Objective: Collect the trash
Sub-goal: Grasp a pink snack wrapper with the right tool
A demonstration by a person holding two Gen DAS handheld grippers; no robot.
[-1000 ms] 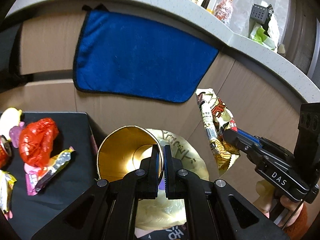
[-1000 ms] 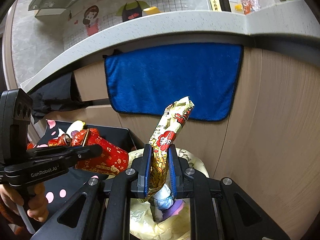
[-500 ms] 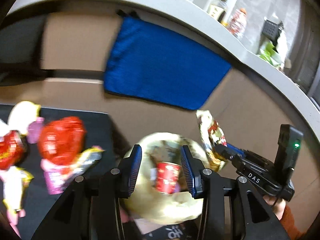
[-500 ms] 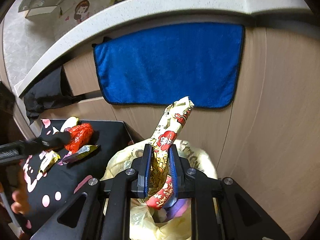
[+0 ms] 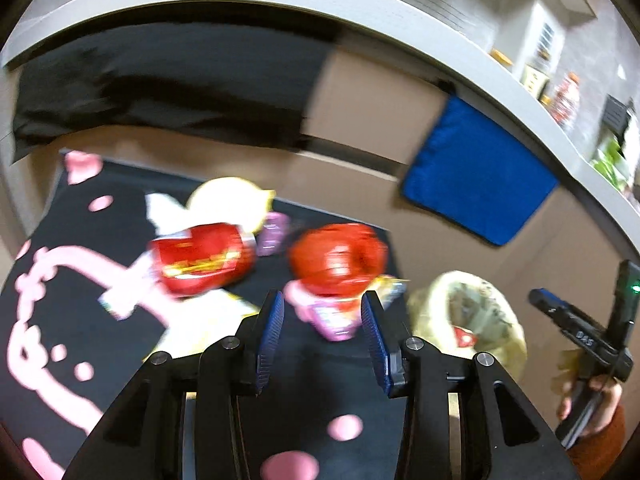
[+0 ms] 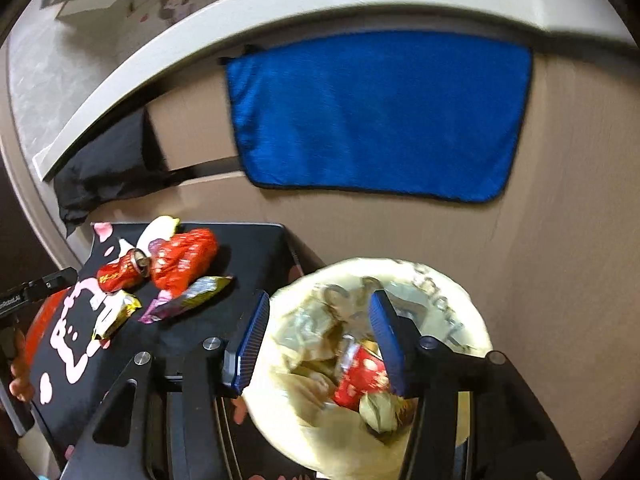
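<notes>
- Our left gripper (image 5: 322, 330) is spread wide with nothing in it, hovering over the black table (image 5: 80, 280). Dead ahead of its tips sits the crumpled red wrapper (image 5: 336, 256), with a red can (image 5: 202, 258) off to its left.
- To grab well, we'd drop low, straddle the red wrapper and close gently, since it's crinkly and could slip. The view's blurry, so we'd slow down first.
- Our right gripper (image 6: 320, 330) is also wide open and empty, right above the bin bag (image 6: 460, 308).
- Inside the bag, just under those fingers: a red-and-gold snack wrapper (image 6: 362, 376) plus brownish crumpled stuff we can't identify.
</notes>
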